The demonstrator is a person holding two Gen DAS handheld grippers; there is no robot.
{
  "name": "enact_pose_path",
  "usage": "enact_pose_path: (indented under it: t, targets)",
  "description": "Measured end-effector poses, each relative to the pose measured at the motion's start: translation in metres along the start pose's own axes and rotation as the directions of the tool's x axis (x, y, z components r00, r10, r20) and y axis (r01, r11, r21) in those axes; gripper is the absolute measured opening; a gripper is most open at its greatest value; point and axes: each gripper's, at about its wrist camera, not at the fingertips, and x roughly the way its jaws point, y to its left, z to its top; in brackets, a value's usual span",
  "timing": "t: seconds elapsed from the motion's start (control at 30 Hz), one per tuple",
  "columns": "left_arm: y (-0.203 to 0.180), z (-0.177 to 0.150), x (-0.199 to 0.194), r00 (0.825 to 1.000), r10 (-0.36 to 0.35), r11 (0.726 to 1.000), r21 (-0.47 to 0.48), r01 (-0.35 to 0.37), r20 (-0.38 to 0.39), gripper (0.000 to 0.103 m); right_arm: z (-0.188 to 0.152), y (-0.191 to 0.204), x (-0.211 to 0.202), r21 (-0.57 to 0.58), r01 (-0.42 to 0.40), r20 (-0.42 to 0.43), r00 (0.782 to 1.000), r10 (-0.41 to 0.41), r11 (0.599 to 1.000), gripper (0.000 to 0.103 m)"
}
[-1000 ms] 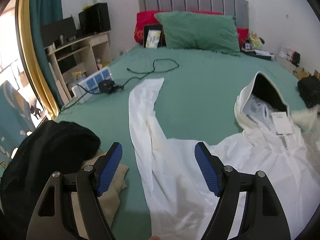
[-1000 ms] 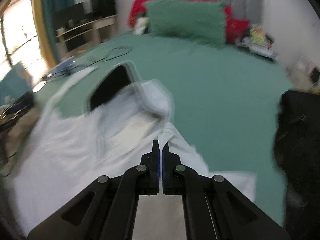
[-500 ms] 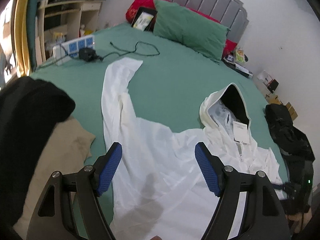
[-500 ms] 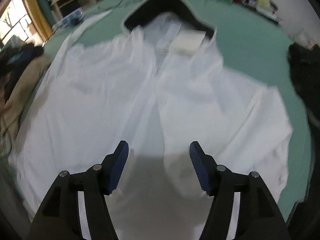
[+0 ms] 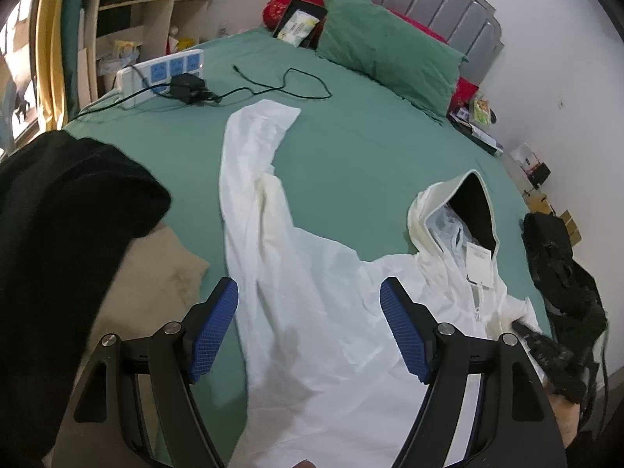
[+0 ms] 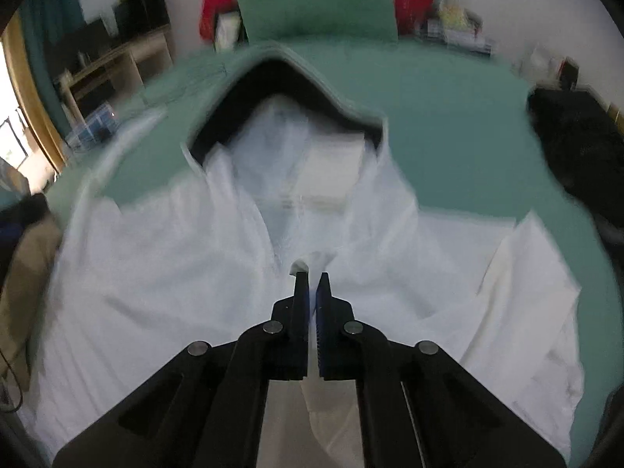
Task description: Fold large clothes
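No legible txt from my feeds; white tag (image 5: 480, 264) in jacket (image 5: 331, 292) neck and tablet (image 5: 299, 23) screen too small/blurred.

- Left gripper (image 5: 308, 329): black slotted arms, silver round pivot screws, blue ribbed pads (image 5: 403, 335) on the inner faces.
- Right gripper (image 6: 312, 279): same black linkage, silver screws behind blue-lined fingertips.

- The bed (image 5: 351, 148), spread with a green sheet, carries everything.
- A white hooded jacket (image 5: 331, 292) lies open across it, one sleeve stretched toward the power strip (image 5: 163, 74).
- A green pillow (image 5: 386, 50) and a black cable (image 5: 288, 85) lie near the headboard.
- Black clothing (image 5: 58, 214) lies over a beige garment (image 5: 156, 273) at the edge.
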Motion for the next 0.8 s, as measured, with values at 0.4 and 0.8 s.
enact_pose_path:
  t: [0.4, 0.8]
  targets:
    - [0.032, 0.006, 0.003, 0.998, -0.026, 0.997, -0.081, 0.021, -0.064, 0.078, 0.026, 0.143, -0.002, -0.314, -0.281, 0.151, 0.928, 0.34, 0.907, 0.004]
    - [0.028, 0.002, 0.012, 0.997, 0.004, 0.999, -0.045, -0.007, -0.076, 0.078, -0.02, 0.166, 0.048, -0.337, -0.374, -0.113, 0.927, 0.357, 0.864, 0.064]
